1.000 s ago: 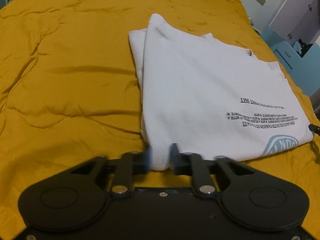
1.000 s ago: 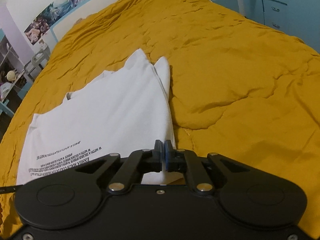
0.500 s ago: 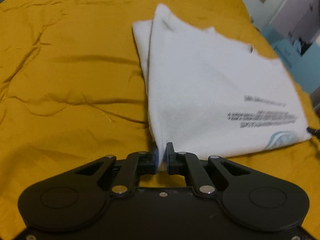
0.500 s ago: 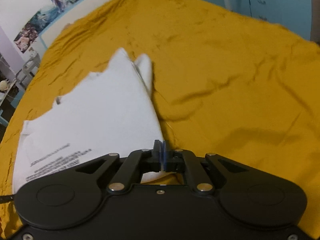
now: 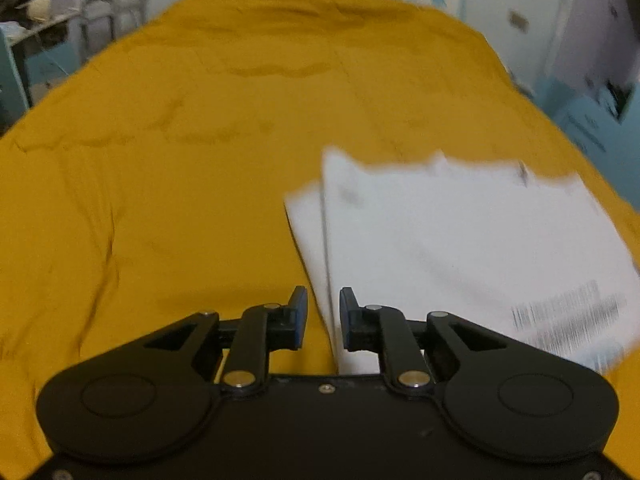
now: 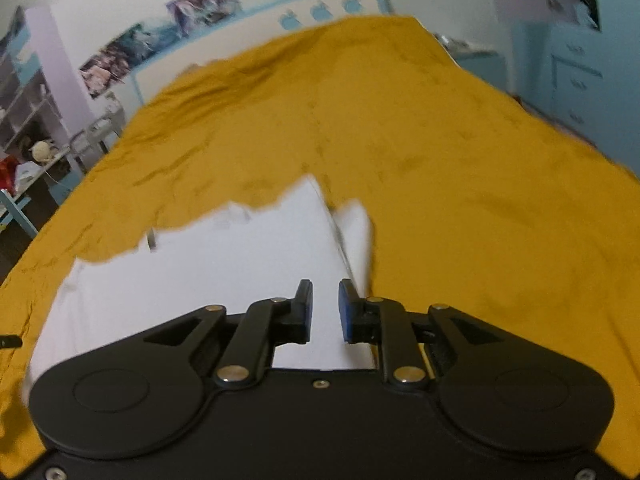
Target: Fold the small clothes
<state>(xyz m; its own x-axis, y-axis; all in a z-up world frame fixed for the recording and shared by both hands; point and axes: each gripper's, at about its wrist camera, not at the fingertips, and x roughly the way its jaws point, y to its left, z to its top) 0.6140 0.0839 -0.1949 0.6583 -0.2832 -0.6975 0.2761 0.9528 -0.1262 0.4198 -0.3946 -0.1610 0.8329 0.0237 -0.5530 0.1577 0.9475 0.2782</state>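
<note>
A white T-shirt [image 5: 460, 248] with dark printed text lies folded on the yellow bedspread [image 5: 160, 160]. It also shows in the right wrist view [image 6: 224, 268]. My left gripper [image 5: 323, 312] is open above the shirt's left folded edge, with nothing between its jaws. My right gripper [image 6: 325, 308] is open above the shirt's right folded edge, also empty. Both views are motion-blurred.
The yellow bedspread [image 6: 460, 160] covers the whole bed. Blue drawers [image 6: 580, 80] stand to the right of the bed. Shelves with clutter [image 6: 28, 120] stand to the left. Posters [image 6: 160, 40] hang on the back wall.
Both grippers were shut on the shirt's near corners. Now both are open, have let go and lifted back, and the shirt lies flat on the bed.
</note>
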